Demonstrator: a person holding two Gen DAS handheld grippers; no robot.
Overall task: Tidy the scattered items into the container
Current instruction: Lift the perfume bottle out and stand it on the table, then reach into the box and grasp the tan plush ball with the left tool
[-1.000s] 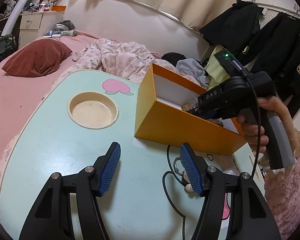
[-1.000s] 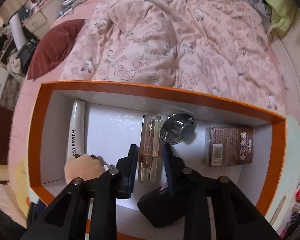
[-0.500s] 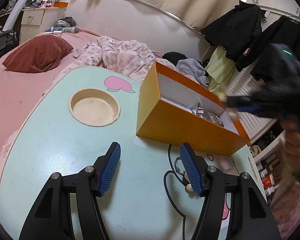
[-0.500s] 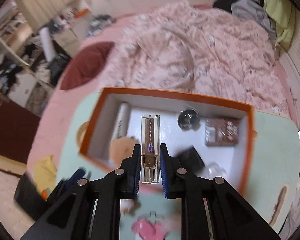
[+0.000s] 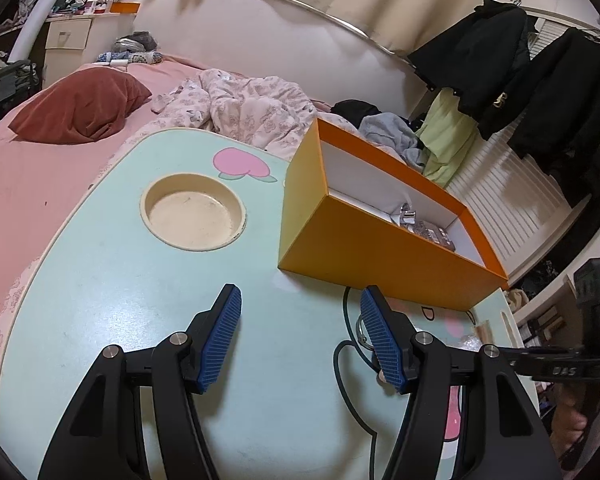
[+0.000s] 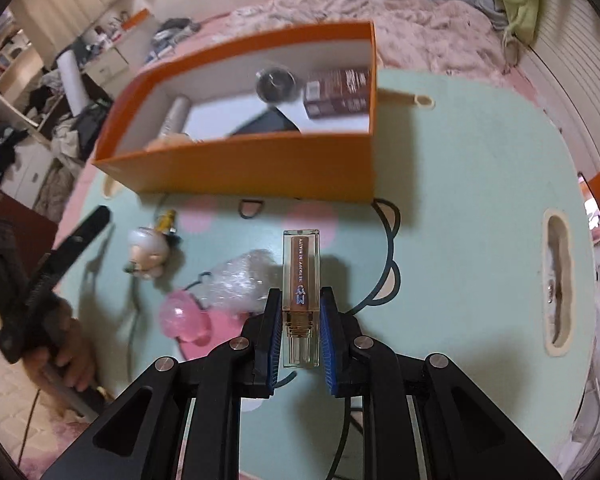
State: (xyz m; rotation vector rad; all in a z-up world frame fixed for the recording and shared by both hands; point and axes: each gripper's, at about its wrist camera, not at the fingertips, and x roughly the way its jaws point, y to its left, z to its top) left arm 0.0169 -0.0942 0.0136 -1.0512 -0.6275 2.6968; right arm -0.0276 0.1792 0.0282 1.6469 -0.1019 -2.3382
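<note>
Clamping clear rose-gold lipstick tube (image 6: 300,280) | right gripper (image 6: 300,312) grasping it | left gripper (image 5: 300,336) released

Ahead of my left tongs (image 5: 300,340) the surface (image 5: 112,280) lies bare up to the orange box (image 5: 364,260), whose near wall blocks the way. Under my right tongs (image 6: 299,320), a figurine (image 6: 148,250), a crumpled wrap (image 6: 236,280) and a pink ball (image 6: 182,316) crowd the left; rightward the surface is open.
</note>
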